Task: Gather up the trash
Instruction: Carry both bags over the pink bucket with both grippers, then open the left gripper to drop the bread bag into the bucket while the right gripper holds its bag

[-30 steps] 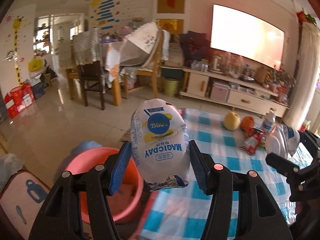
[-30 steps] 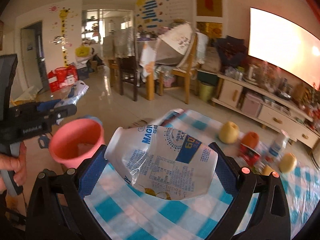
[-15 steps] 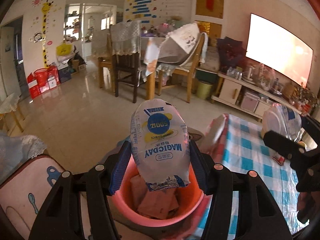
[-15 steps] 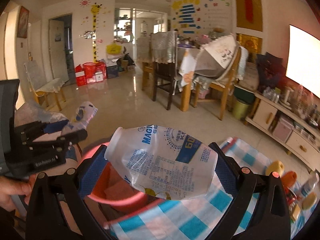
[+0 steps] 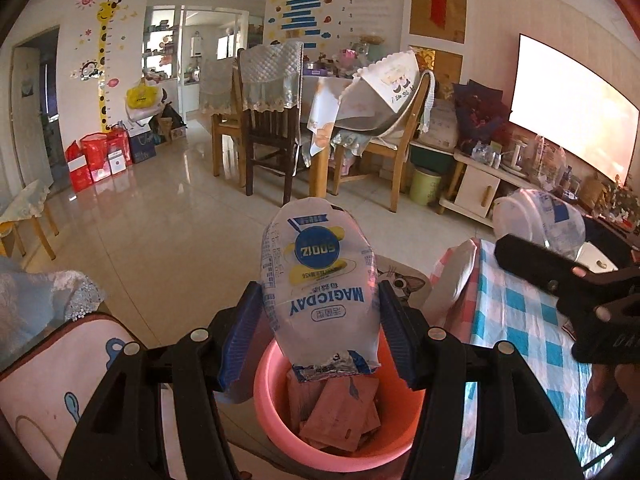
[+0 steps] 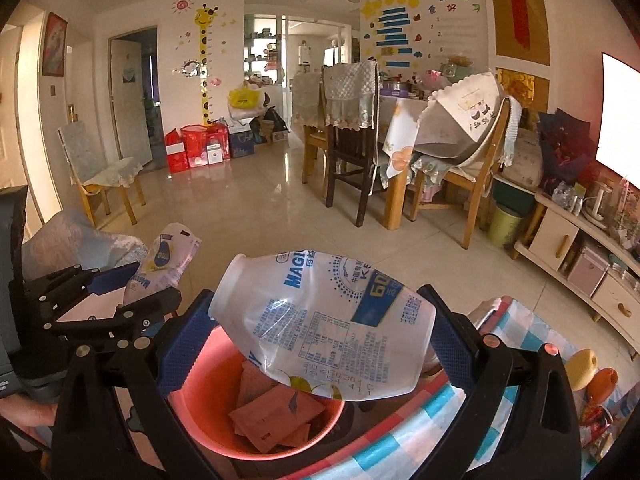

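Note:
My left gripper (image 5: 320, 340) is shut on a white Magicday wrapper bag (image 5: 320, 292), which stands upright between the blue pads right above the pink bucket (image 5: 280, 420). The bucket holds several pinkish paper packets (image 5: 340, 412). My right gripper (image 6: 320, 340) is shut on a clear crushed plastic bottle (image 6: 324, 332) with blue print, lying sideways over the same pink bucket (image 6: 200, 420). In the right wrist view the left gripper (image 6: 112, 320) with its wrapper (image 6: 164, 260) sits at the left. In the left wrist view the right gripper (image 5: 568, 280) and its bottle (image 5: 536, 220) appear at the right.
A table with a blue-and-white checked cloth (image 5: 520, 320) lies right of the bucket, with fruit (image 6: 584, 364) on it. A cushioned stool (image 5: 60, 380) stands at the left. Dining chairs (image 5: 272, 152) and a low cabinet (image 5: 480, 188) are across the tiled floor.
Both grippers swung left from over the checked table to above the pink bucket, carrying the wrapper and the bottle. The bucket now sits directly beneath both held items.

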`<state>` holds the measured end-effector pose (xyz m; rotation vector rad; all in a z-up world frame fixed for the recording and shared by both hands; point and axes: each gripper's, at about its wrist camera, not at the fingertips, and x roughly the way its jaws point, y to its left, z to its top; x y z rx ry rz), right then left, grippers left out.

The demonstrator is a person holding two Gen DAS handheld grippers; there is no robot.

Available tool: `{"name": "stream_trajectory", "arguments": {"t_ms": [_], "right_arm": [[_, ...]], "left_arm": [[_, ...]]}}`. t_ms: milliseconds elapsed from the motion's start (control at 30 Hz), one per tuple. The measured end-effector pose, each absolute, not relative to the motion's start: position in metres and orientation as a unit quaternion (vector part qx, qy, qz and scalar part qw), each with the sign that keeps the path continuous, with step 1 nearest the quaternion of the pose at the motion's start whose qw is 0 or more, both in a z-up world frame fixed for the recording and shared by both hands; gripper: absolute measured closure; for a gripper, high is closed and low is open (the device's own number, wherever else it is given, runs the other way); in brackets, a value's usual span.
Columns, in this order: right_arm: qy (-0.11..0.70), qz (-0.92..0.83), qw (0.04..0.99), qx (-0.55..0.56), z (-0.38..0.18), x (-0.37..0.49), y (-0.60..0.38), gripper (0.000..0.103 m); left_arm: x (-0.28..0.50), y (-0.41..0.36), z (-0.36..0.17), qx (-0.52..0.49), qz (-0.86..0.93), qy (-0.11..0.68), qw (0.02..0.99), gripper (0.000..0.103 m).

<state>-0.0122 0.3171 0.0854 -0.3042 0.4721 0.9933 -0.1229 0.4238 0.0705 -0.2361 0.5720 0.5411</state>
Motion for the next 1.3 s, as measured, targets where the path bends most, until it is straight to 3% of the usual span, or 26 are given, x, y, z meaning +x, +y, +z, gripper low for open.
{"name": "stream_trajectory", "arguments": {"t_ms": [667, 733, 900, 1300], "right_arm": [[0.316, 0.473, 0.808, -0.152, -0.001, 0.028, 0.357, 0.004], [0.320, 0.469, 0.808, -0.158, -0.008, 0.030, 0.360, 0.004], [0.327, 0.465, 0.807, -0.162, -0.016, 0.033, 0.360, 0.004], [0.329, 0.468, 0.805, -0.159, -0.013, 0.036, 0.362, 0.004]], "left_arm": [[-0.081, 0.447, -0.029, -0.149, 0.242, 0.364, 0.887, 0.043], [-0.077, 0.450, -0.038, -0.152, 0.242, 0.375, 0.882, 0.036], [-0.072, 0.453, -0.044, -0.148, 0.255, 0.378, 0.878, 0.025], [-0.089, 0.461, -0.026, -0.149, 0.279, 0.357, 0.879, 0.024]]}}
